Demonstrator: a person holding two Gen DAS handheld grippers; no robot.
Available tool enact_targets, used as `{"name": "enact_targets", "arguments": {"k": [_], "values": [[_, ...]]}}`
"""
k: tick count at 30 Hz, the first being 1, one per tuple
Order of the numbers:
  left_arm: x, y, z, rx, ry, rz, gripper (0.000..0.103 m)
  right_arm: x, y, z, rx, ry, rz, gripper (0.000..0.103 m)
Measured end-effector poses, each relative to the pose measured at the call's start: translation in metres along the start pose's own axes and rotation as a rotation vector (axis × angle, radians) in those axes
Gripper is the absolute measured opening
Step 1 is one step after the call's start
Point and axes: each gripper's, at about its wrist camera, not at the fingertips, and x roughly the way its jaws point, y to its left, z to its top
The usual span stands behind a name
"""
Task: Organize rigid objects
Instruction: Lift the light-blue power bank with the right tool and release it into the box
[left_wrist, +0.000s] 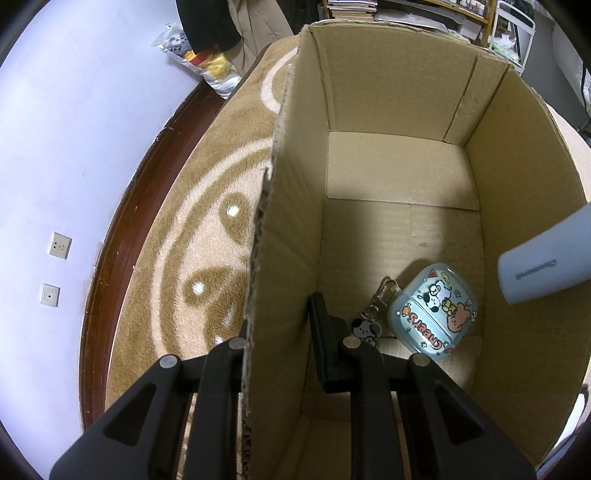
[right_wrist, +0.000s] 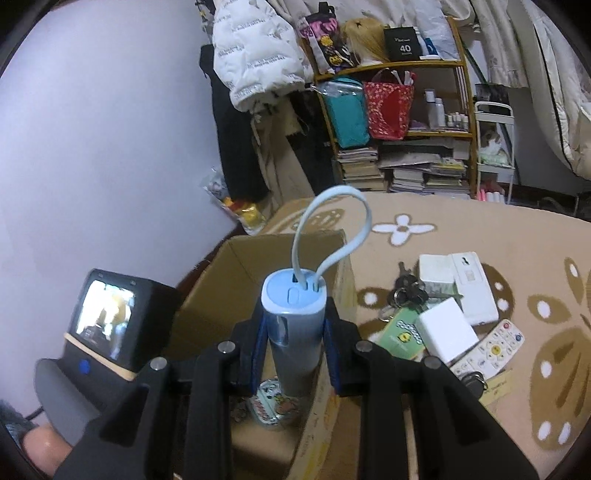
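An open cardboard box (left_wrist: 295, 206) stands on a tan patterned rug. My left gripper (left_wrist: 280, 332) straddles the box's left wall, one finger outside and one finger (left_wrist: 321, 332) inside, apparently clamped on the wall. Inside lies a pale blue cartoon earbud case (left_wrist: 434, 308) with a keychain (left_wrist: 380, 295). My right gripper (right_wrist: 293, 332) is shut on a blue-grey power bank (right_wrist: 293, 332) with a looped cable (right_wrist: 328, 229), held over the box (right_wrist: 240, 280). The power bank's end shows in the left wrist view (left_wrist: 546, 262).
On the rug right of the box lie keys (right_wrist: 406, 290), white chargers (right_wrist: 447, 334), a white device (right_wrist: 474, 288), a green card (right_wrist: 400, 332) and a remote (right_wrist: 491, 349). Shelves with books (right_wrist: 406, 166) stand behind. The left gripper's camera unit (right_wrist: 107, 325) is beside the box.
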Motion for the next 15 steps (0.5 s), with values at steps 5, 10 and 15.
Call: {"name": "enact_targets", "arguments": {"k": [5,10,15], "values": [[0.0,-0.001,0.0,0.0,0.0,0.001,0.017,0.008,0.001,-0.003,-0.001,0.027,-0.003,0.029],[0.001,-0.003,-0.001,0.012,-0.001,0.012,0.018,-0.002,0.004,0.002,0.0,-0.011,-0.009,0.033],[0.001,-0.004,0.0,0.015,-0.002,0.018,0.018,-0.011,-0.009,0.012,0.039,-0.024,-0.035,0.047]]}}
